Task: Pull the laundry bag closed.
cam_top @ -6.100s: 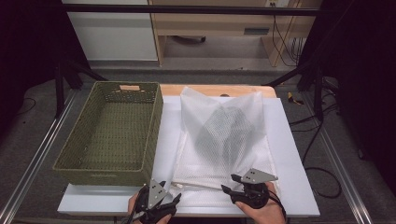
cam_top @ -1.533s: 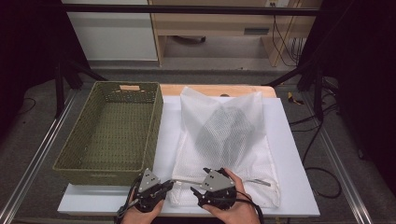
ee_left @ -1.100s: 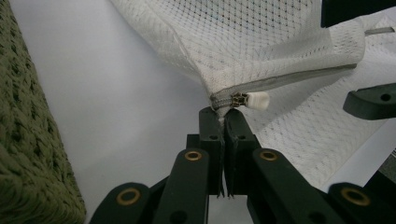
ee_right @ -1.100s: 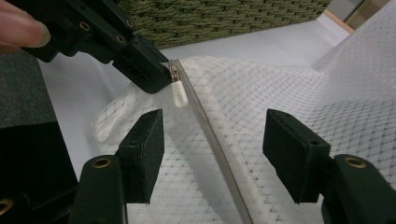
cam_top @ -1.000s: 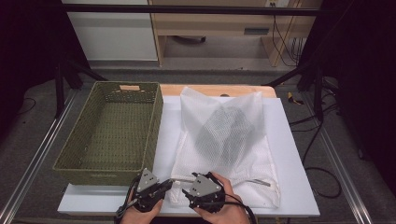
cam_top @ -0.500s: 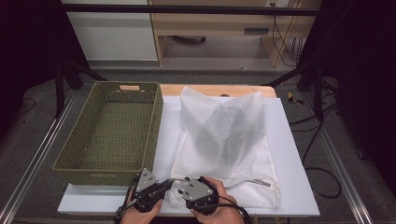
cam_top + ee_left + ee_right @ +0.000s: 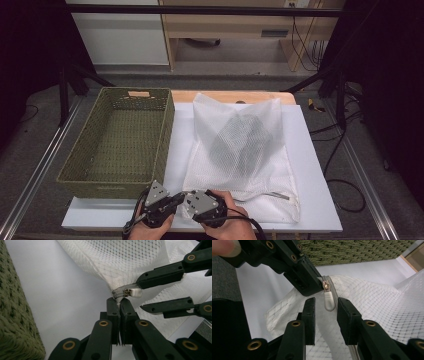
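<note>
Beside the green basket (image 7: 120, 145), the right gripper (image 7: 186, 197) has slid left to meet the left gripper (image 7: 175, 199) at the mesh bag (image 7: 242, 160) corner. Left gripper view — clamped on that corner (image 7: 119, 298). Right gripper view — jaws closing round the zipper pull (image 7: 328, 301), not yet pinching.

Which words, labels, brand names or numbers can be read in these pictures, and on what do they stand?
None can be read.
The tan tag on the woven basket looks blank or is too small to read.
The mesh laundry bag and zipper pull show no print.
</note>
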A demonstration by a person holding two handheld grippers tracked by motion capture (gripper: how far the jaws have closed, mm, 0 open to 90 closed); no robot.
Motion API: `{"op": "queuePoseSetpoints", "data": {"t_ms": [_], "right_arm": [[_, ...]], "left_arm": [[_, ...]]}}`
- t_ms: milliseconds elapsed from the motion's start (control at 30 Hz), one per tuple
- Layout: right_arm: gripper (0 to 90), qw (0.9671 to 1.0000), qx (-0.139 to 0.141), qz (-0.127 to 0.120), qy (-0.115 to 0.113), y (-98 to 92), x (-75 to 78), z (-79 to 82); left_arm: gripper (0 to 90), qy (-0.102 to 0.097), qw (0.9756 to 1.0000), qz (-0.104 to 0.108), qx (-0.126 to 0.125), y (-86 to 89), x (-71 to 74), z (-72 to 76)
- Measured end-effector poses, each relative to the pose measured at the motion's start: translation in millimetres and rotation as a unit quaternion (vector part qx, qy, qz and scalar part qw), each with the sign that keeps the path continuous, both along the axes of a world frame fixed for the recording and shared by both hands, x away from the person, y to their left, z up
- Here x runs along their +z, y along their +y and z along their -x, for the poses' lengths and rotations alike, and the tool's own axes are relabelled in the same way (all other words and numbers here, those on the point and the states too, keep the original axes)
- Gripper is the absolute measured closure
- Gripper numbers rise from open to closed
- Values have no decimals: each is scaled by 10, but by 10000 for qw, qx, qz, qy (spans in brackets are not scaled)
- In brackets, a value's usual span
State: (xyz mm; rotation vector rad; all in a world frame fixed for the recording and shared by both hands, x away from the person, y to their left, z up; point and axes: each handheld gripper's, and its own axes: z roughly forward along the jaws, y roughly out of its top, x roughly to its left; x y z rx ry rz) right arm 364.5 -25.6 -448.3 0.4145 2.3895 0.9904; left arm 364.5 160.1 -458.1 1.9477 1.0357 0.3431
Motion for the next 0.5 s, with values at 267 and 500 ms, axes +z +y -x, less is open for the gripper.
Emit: {"op": "queuePoseSetpoints", "data": {"t_ms": [267,500], "right_arm": [[742,9999,41,112,-53,36,-4,-31],[769,9999,27,135,-61,43,-14,-47]], "left_arm": [[879,-8,10000,-9,-30,4,10,1],[879,4,10000,14,-61,-2,9,4]]}}
